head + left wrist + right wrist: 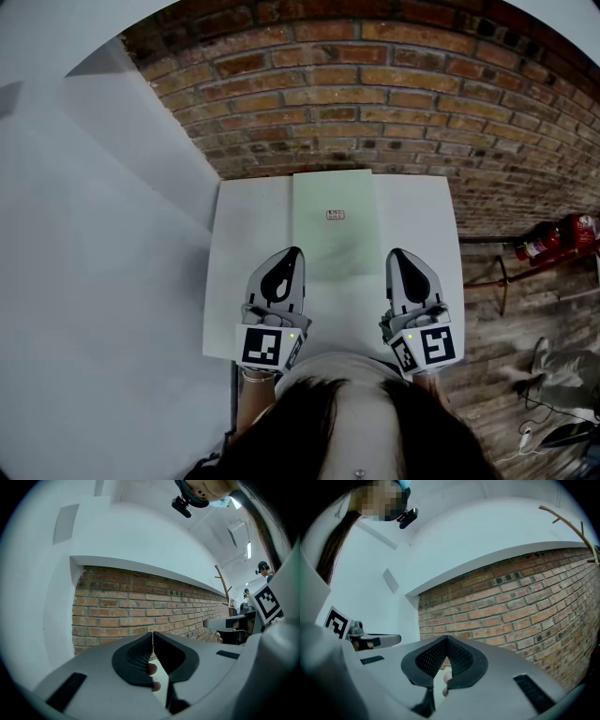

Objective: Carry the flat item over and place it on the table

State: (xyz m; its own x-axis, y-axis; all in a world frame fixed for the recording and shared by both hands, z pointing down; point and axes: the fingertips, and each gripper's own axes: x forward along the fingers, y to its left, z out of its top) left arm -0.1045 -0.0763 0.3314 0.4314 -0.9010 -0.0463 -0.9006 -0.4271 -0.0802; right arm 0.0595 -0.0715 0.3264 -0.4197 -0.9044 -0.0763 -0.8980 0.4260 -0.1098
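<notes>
Brick wall point(375, 94) ahead, white wall point(112, 244) left; open wooden floor point(511, 370) to right.

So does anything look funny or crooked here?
Only a little: the pale green flat item lies straight on the white table, but its far end seems to stick out slightly past the table's far edge. Nothing looks spilled or broken.

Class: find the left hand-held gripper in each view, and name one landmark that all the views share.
Head view: left hand-held gripper at lower left.
Left gripper view: bottom centre, jaws shut.
Right gripper view: far left, below middle.
Shared landmark: the brick wall.
</notes>
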